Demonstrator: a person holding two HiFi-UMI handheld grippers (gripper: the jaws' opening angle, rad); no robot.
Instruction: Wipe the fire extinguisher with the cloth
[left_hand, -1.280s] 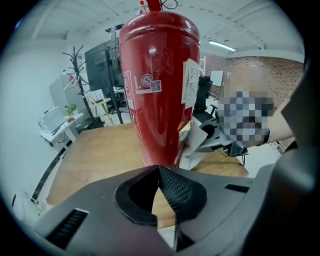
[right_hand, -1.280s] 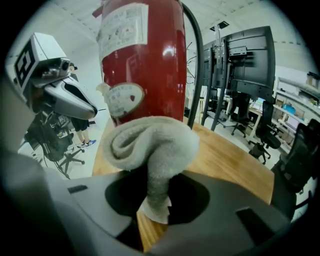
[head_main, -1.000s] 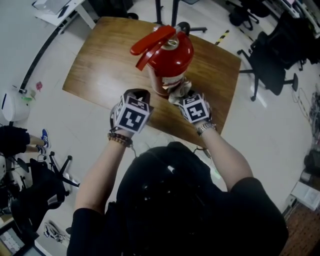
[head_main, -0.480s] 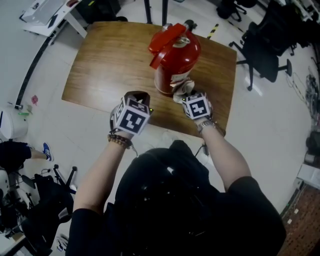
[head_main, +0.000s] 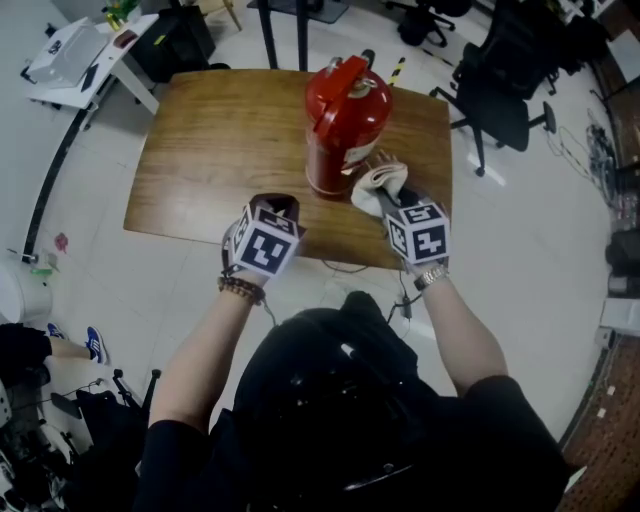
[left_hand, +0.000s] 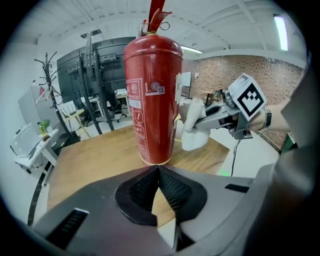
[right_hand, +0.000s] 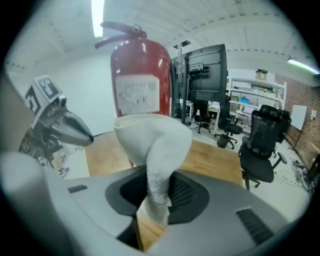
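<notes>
Standing upright on the far right part of the table (head_main: 200, 150), the fire extinguisher (head_main: 340, 120) is unmoved. The cloth (head_main: 378, 186), clamped in the right gripper (right_hand: 157, 195), has risen along the cylinder's side: wiping judged under way. The left gripper (left_hand: 158, 172) is clenched on nothing, apart from the cylinder.

Fire extinguisher (head_main: 342, 130): looked smooth, glossy red metal
Cloth (head_main: 377, 184): was soft, nubbly white fabric
Table (head_main: 220, 150): showed grained wood, faintly shiny
</notes>
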